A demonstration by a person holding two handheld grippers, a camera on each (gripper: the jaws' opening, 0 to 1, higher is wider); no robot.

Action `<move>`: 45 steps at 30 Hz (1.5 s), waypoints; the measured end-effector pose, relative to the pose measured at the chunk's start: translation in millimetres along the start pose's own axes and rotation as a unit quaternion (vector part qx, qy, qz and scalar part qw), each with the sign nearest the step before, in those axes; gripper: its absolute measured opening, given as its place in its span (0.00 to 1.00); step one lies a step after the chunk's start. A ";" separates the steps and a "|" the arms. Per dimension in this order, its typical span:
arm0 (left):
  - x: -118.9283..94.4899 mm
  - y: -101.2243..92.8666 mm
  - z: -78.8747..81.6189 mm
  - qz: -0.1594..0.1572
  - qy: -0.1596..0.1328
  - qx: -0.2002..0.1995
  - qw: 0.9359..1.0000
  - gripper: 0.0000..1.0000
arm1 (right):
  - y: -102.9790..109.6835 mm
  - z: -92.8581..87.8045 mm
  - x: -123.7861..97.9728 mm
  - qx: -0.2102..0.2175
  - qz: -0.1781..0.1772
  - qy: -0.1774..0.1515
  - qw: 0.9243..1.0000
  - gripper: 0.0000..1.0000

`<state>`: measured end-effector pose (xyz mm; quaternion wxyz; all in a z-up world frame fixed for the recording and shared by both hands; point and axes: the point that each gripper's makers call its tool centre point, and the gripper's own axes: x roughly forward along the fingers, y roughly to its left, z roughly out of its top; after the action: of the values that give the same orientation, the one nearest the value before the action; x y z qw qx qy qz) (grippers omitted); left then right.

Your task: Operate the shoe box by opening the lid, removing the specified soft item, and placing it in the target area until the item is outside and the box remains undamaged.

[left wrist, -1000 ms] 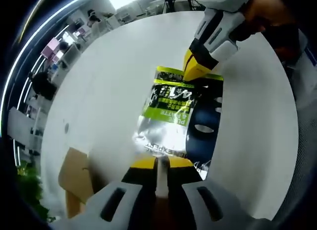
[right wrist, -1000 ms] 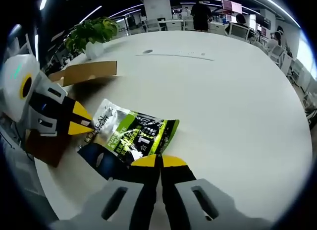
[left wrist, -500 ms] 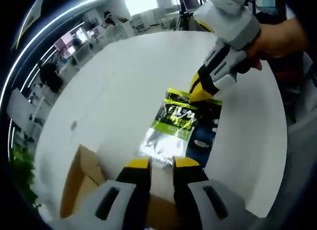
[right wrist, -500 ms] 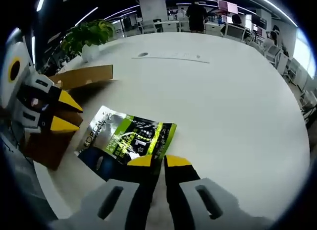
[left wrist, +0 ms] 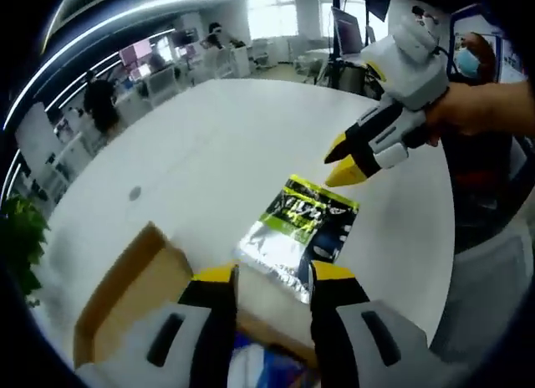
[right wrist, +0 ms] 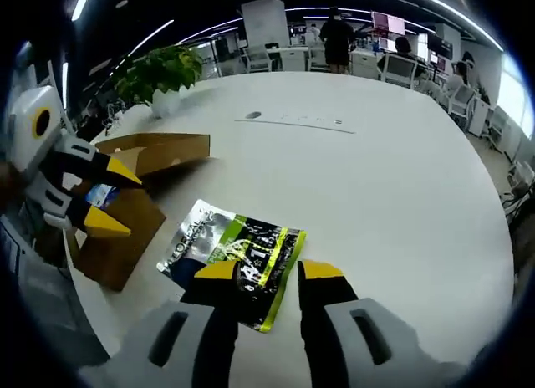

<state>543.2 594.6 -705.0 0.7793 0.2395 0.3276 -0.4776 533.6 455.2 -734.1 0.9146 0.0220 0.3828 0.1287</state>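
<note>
**Pouch out of the box, both tongs free of it**

The left gripper [left wrist: 269, 275] stood with its jaws parted and nothing between them, its yellow tips above the near edge of the soft pouch [left wrist: 301, 227]. The right gripper [right wrist: 270, 271] was likewise spread and empty, tips straddling the pouch's [right wrist: 234, 252] green end without pinching it. In the left gripper view the right gripper [left wrist: 344, 160] hung at about one o'clock from the pouch, lifted off it; in the right gripper view the left gripper [right wrist: 113, 197] hovered at nine o'clock over the shoe box [right wrist: 125, 229].

The pouch lay flat on the white table [right wrist: 384, 187], just beside the open cardboard box [left wrist: 125, 296], whose lid flap stood raised at ten o'clock from the pouch in the right gripper view.

By this showing the placing step looked finished: item outside, box seemingly unharmed. The next move would call only for drawing both tongs clear without snagging the foil or knocking the flap.

In the left gripper view the pouch's long axis ran from seven o'clock to one o'clock, silver end toward the box, green printed end pointing away.
</note>
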 end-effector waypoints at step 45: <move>-140.0 90.8 -132.2 0.120 0.003 -0.147 0.982 0.42 | 179.2 50.2 -4.1 -0.036 0.158 -0.029 0.986 0.38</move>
<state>541.7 806.6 -684.6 0.8565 0.1619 0.3656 -0.3265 527.1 630.2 -670.9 0.8938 0.0527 0.3428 0.2845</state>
